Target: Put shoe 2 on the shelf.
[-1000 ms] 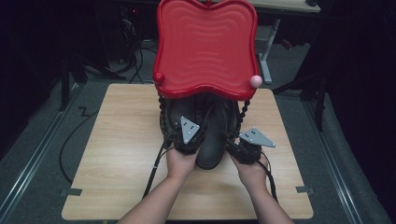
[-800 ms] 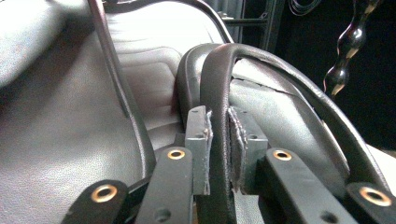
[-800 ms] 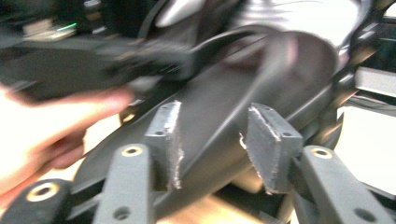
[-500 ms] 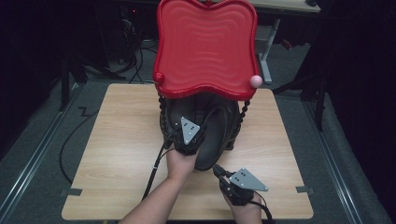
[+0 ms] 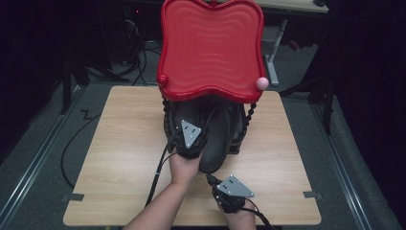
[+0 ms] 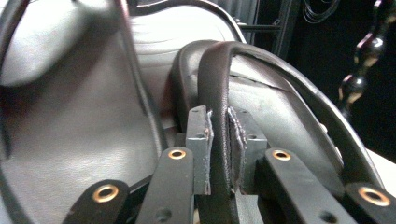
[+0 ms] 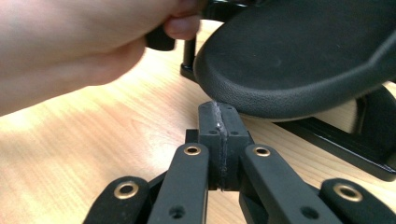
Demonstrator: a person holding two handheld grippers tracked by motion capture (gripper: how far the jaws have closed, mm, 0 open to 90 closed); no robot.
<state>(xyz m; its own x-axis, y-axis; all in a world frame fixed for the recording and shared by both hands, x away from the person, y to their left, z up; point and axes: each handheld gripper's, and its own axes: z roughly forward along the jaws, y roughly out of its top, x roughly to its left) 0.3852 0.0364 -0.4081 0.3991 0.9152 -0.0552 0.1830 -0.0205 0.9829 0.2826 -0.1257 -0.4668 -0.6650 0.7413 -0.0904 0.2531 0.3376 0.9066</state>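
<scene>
Two grippers in play. Our left gripper [image 5: 187, 139], frame centre in the high view, has its jaws pinched on the rim of a black leather shoe [image 5: 220, 139]; the left gripper view shows the dark leather collar edge [image 6: 219, 121] squeezed between the pads. Shoe sits on a black rack under a red wavy plastic tray [image 5: 210, 48], mid-table [image 5: 119, 143]. Our right gripper [image 5: 213, 181], lower centre, has just been closing; jaws fully together, nothing between them, just under the shoe toe [image 7: 299, 60]. We'd keep the left pinch firm, then nudge the toe from below, slowly, so the collar doesn't slip.
</scene>
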